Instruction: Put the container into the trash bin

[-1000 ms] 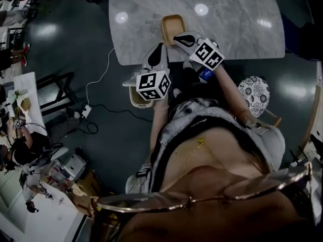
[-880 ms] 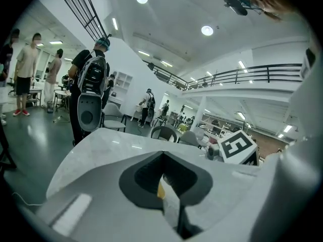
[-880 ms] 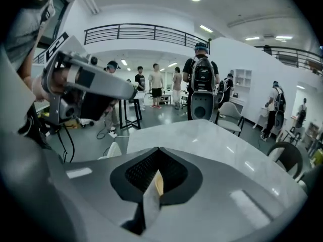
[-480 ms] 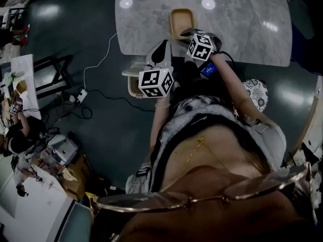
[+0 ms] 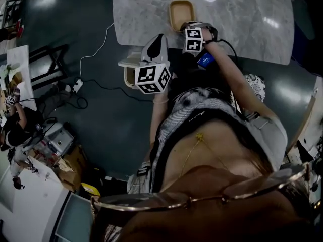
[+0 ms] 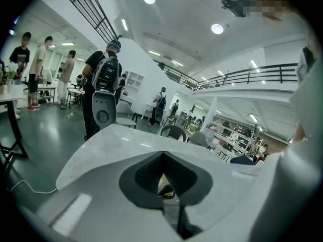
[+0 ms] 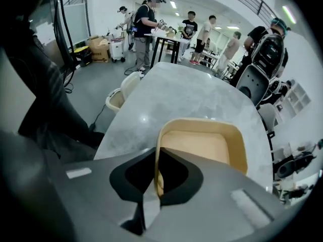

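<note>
A tan, shallow container (image 5: pixel 181 12) (image 7: pixel 202 145) sits open side up on a grey marble table (image 5: pixel 242 19) (image 7: pixel 186 92), close to the edge nearest the person and with nothing visible inside it. The right gripper (image 5: pixel 186 27) (image 7: pixel 157 158) points steeply down at it from that side. In the right gripper view the container's near wall stands upright between the two jaws, which are drawn in narrow and pinch the rim from inside and out. The gripper's marker cube (image 5: pixel 194 39) sits just behind the jaws, above the table's edge. The container's base appears to rest on the marble. To the left, clear of the table and well apart from the container, the left gripper (image 5: pixel 158 38) (image 6: pixel 163 155) points gently downward. Its jaws are brought together in the left gripper view. A small yellowish sliver shows in the gap behind their tips, too small to tell what it is. Its marker cube (image 5: pixel 152 78) faces the head camera. Beneath this gripper, on the dark floor just beside the table, stands a pale trash bin (image 5: pixel 128 73) (image 7: pixel 119 98), partly covered by the tool in the head view. A white cable (image 5: pixel 97 64) trails across the floor to the left of the bin. Beyond the table, several people (image 7: pixel 146 21) stand around a work table in a bright, high-ceilinged hall.
</note>
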A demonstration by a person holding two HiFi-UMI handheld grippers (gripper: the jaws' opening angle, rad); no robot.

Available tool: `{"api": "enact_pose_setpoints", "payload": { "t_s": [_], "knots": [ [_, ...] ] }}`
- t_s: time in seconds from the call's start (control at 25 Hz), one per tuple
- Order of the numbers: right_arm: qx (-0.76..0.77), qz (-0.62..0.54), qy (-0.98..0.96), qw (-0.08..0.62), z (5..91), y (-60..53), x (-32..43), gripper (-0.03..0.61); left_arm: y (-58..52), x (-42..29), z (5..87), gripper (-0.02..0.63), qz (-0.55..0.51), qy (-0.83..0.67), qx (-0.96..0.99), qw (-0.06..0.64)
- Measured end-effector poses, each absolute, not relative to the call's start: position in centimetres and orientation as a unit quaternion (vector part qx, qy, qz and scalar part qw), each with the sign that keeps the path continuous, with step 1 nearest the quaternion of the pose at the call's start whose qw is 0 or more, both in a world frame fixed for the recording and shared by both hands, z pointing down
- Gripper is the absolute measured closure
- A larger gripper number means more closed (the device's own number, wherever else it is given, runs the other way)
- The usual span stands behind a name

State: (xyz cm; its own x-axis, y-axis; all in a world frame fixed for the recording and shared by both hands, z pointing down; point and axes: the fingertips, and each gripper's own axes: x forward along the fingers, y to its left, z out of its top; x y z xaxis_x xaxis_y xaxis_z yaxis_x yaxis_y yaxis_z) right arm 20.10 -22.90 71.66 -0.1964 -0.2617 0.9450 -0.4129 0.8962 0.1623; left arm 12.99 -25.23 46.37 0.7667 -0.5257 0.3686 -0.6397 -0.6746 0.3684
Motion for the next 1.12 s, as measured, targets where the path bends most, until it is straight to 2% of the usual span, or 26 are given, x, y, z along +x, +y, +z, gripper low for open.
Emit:
{"api": "enact_pose_setpoints", "payload": {
  "t_s": [0.28, 1.12],
  "knots": [
    [0.237, 0.077, -0.793, 0.557, 69.2, -22.5, 20.3, 0.549, -24.1, 12.8, 47.1, 0.613, 0.125, -0.321, 0.905, 0.249],
    [0.354, 0.177, -0.839, 0.374, 53.9, -23.1, 22.6, 0.549, -23.9, 14.9, 45.2, 0.614, 0.112, -0.316, 0.916, 0.219]
  ]
}}
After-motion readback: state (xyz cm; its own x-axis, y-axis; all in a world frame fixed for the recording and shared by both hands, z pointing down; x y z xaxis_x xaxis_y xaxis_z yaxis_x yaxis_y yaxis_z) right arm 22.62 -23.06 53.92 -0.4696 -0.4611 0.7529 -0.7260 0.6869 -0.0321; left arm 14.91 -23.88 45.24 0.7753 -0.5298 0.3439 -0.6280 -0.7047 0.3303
